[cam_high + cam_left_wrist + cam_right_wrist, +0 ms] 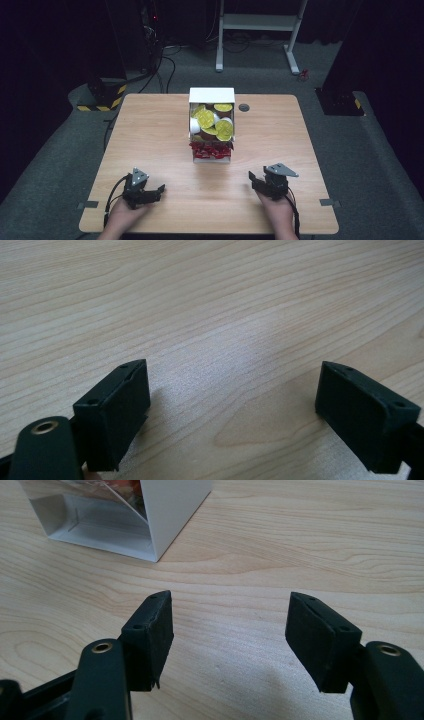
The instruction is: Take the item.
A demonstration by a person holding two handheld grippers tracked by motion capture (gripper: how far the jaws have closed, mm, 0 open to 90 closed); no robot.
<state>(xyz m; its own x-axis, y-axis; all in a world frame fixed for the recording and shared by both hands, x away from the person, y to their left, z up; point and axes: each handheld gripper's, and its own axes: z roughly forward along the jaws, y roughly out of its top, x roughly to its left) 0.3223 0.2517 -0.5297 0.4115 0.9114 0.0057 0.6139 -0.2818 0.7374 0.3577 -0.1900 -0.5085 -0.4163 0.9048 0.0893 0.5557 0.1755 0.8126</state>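
Note:
A white box [211, 95] stands at the middle of the wooden table [150, 130]. Its back part holds several yellow-lidded cups [206, 118], and its front part holds red packets [210, 150]. My left gripper [159, 192] rests near the front left edge, held by a hand, jaws pointing right. In the left gripper view it [232, 405] is open over bare wood. My right gripper [254, 180] sits at the front right, jaws pointing left. In the right gripper view it [230, 635] is open with nothing between the pads, and the box's white corner [170, 515] stands beyond.
A small dark round grommet [244, 107] is set in the tabletop right of the box. A white metal frame [260, 22] stands on the floor behind the table. A yellow-and-black striped base [100, 102] lies off the back left corner.

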